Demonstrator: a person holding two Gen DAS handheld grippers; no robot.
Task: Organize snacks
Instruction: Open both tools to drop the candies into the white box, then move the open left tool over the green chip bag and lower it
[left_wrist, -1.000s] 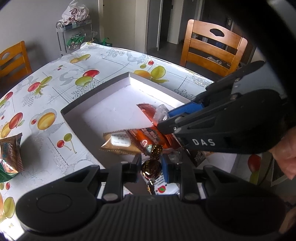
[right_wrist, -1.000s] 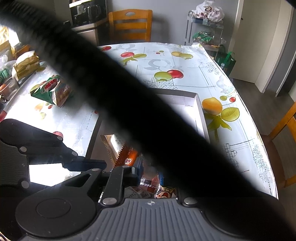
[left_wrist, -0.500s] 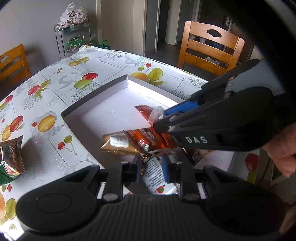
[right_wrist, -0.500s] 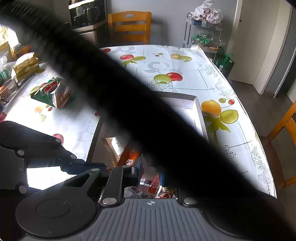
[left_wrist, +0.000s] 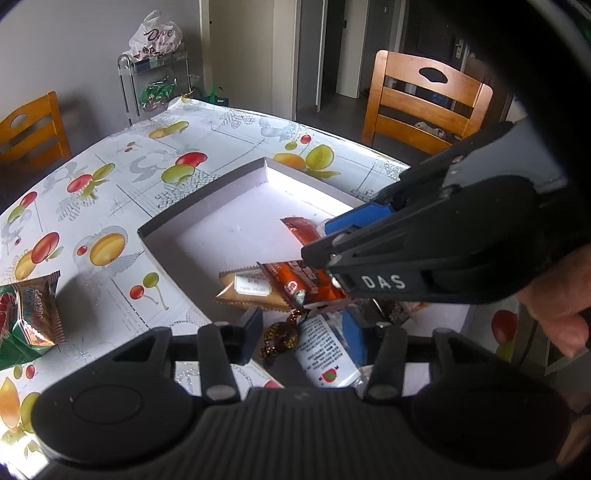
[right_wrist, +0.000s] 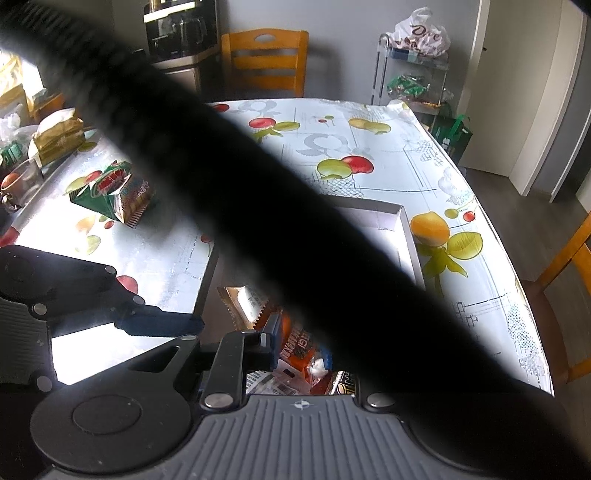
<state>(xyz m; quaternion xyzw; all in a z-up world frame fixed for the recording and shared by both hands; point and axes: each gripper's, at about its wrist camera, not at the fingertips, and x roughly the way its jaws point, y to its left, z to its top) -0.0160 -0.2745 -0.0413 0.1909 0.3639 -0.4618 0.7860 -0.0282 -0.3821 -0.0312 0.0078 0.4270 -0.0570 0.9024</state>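
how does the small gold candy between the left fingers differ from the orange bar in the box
The gold candy is small, rounded and twisted at its ends; the orange bar is long and flat with crimped ends. The candy is dark gold foil with a dotted pattern; the bar is orange with printed lettering. The candy lies nearest the camera, the bar further into the box. Both are wrapped snacks.

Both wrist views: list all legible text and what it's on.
"DAS": white letters on the black right tool.
"Dove", partly creased: white plastic bag on the wire rack.
Orange snack bar wrapper, white printed sachet, green snack bag: print too small or blurred to read.
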